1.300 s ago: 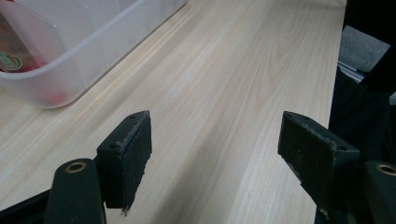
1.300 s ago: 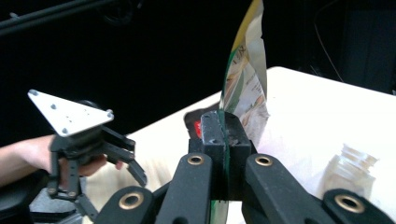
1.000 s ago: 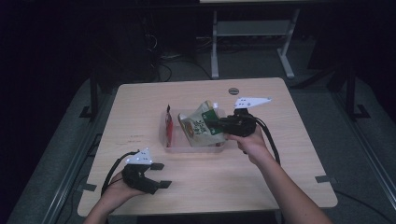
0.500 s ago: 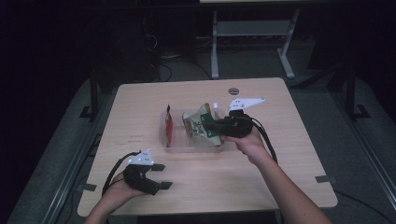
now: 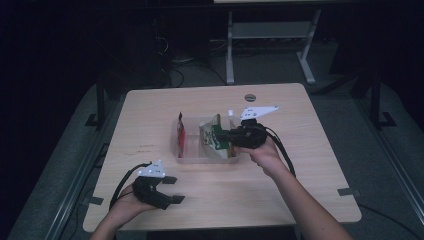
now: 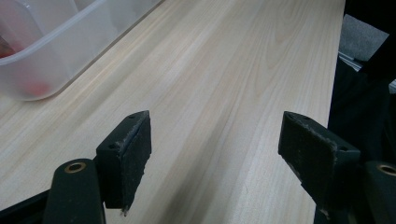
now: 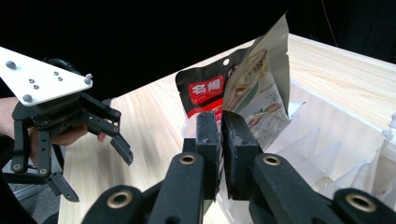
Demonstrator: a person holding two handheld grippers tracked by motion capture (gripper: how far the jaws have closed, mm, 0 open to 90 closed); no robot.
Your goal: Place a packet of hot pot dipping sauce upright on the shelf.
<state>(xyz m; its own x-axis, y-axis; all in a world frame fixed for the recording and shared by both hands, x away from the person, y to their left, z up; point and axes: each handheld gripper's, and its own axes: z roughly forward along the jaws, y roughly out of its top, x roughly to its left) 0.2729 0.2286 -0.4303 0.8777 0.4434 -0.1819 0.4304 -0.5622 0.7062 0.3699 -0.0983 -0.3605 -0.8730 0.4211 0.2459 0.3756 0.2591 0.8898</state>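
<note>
Jaws of our right gripper (image 7: pixel 219 135) pinch the green-and-white snack pouch (image 7: pixel 261 93), held upright over the clear divided bin (image 5: pixel 200 155) mid-bench — a red pouch (image 7: pixel 208 91) stands just behind it. Our left gripper (image 5: pixel 170 190) rests on the bench (image 5: pixel 300 190) near the front edge, jaws wide, holding nothing.

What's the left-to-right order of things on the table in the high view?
Left gripper, open, near the front edge → red packet standing in the clear bin → green-and-white packet → right gripper, shut on that packet's edge.
</note>
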